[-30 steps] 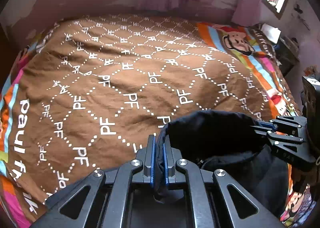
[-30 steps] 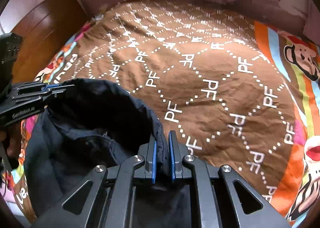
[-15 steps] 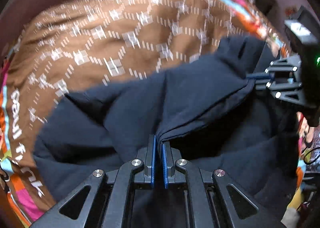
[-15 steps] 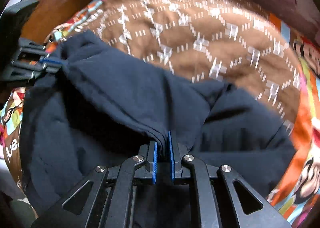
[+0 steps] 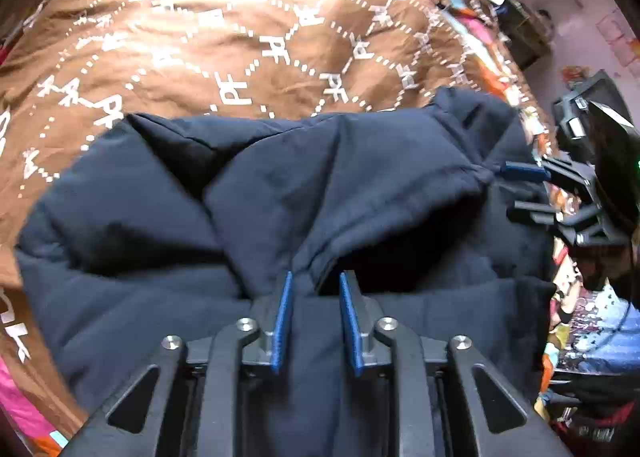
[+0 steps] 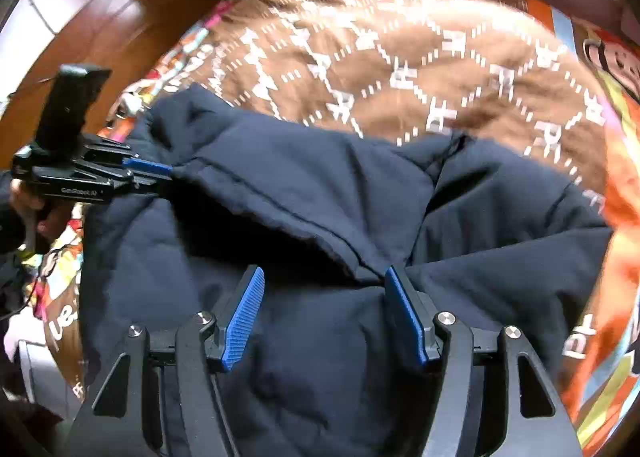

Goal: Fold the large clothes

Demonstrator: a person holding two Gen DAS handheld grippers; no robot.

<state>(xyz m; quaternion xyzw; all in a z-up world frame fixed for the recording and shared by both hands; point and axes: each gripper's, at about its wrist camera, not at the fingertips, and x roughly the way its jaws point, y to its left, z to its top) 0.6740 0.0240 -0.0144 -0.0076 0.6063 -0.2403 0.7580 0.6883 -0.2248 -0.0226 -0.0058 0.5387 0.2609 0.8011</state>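
The left hand-held gripper [image 5: 315,319] stands with its blue pads slightly apart, having just been opening; a ridge of the dark navy padded jacket [image 5: 280,197] rises between them, brushing the left pad, no longer pinched. The right hand-held gripper [image 6: 324,311] is spread wider, its jaws likewise just parted — the folded hem runs up to the right pad, and whether it touches is hard to tell. There are two grippers and one jacket, which lies folded over on the bed across the brown bedspread [image 5: 240,41] with its white "PF" lattice. The jacket's near part is cut off behind the gripper bodies, and its sleeves cannot be made out. The far bedspread is blurred in both views. At the right view's left edge a hand [image 6: 28,209] grips the left tool's handle — mostly hidden.
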